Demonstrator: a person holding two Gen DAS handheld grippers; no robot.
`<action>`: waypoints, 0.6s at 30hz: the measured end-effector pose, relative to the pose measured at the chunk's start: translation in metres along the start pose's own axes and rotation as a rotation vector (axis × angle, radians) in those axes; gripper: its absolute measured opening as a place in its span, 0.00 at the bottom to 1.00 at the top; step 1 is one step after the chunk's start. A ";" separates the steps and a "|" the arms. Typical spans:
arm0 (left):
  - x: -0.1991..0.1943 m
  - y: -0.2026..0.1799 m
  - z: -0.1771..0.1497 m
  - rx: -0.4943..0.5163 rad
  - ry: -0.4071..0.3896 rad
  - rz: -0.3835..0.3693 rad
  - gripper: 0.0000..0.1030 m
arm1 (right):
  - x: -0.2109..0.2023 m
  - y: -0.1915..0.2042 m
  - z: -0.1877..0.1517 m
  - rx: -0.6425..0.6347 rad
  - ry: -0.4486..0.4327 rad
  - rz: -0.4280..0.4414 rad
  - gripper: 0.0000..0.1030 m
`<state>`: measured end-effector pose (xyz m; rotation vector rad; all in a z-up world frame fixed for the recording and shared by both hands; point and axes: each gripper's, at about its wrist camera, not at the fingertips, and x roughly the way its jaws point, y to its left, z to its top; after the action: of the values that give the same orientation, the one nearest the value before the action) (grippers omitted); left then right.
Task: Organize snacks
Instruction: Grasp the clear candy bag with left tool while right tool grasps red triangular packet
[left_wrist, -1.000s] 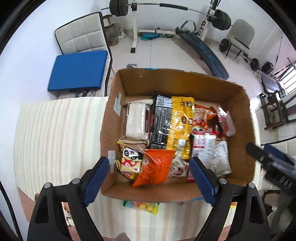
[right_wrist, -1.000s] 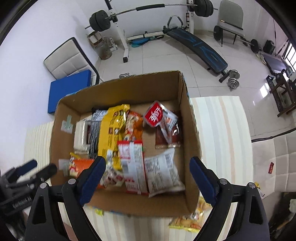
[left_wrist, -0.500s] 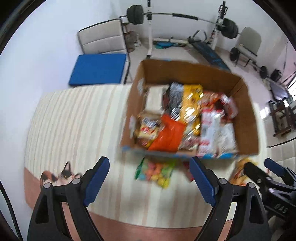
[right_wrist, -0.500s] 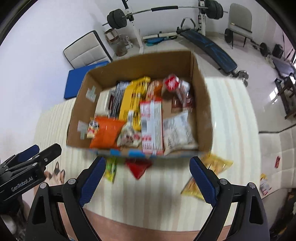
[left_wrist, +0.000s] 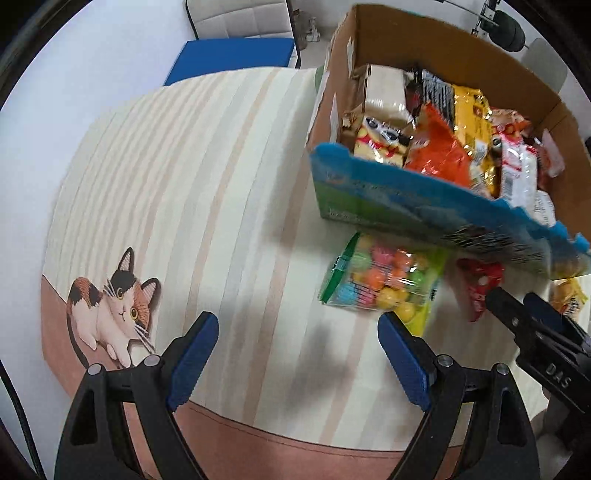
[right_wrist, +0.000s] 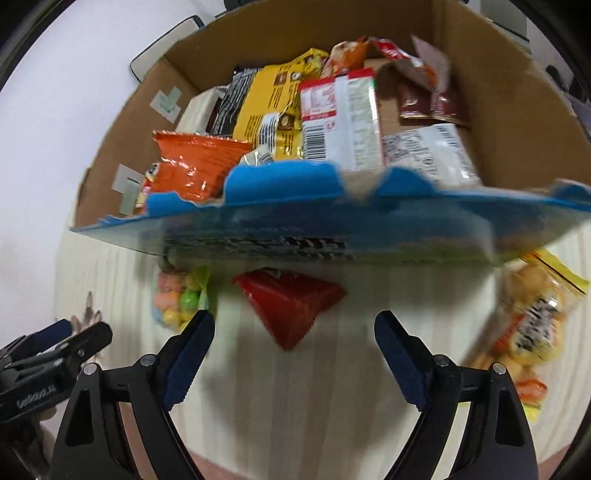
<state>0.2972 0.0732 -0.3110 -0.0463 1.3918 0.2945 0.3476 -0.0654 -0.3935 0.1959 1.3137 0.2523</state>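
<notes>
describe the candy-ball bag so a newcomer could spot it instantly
Start at the cardboard box of snacks on the striped tablecloth. On the cloth against its blue-printed near wall lies the candy-ball bag: clear, green-edged, full of multicoloured balls, unlike the plain red packet beside it.

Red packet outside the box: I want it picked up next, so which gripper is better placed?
Probably the right gripper: open, with the red packet just ahead between its fingers. The left gripper sits nearer the candy bag.
</notes>
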 end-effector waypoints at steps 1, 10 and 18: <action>0.003 0.000 0.001 0.002 0.002 -0.002 0.86 | 0.005 0.001 0.002 -0.002 0.002 -0.008 0.84; 0.021 -0.015 0.014 0.041 0.018 -0.057 0.86 | 0.012 0.004 -0.003 -0.019 -0.025 -0.055 0.43; 0.052 -0.056 0.027 0.157 0.116 -0.120 0.86 | -0.002 -0.025 -0.018 0.040 -0.007 -0.059 0.42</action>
<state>0.3434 0.0335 -0.3646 -0.0172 1.5173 0.0830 0.3312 -0.0902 -0.4029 0.1911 1.3159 0.1752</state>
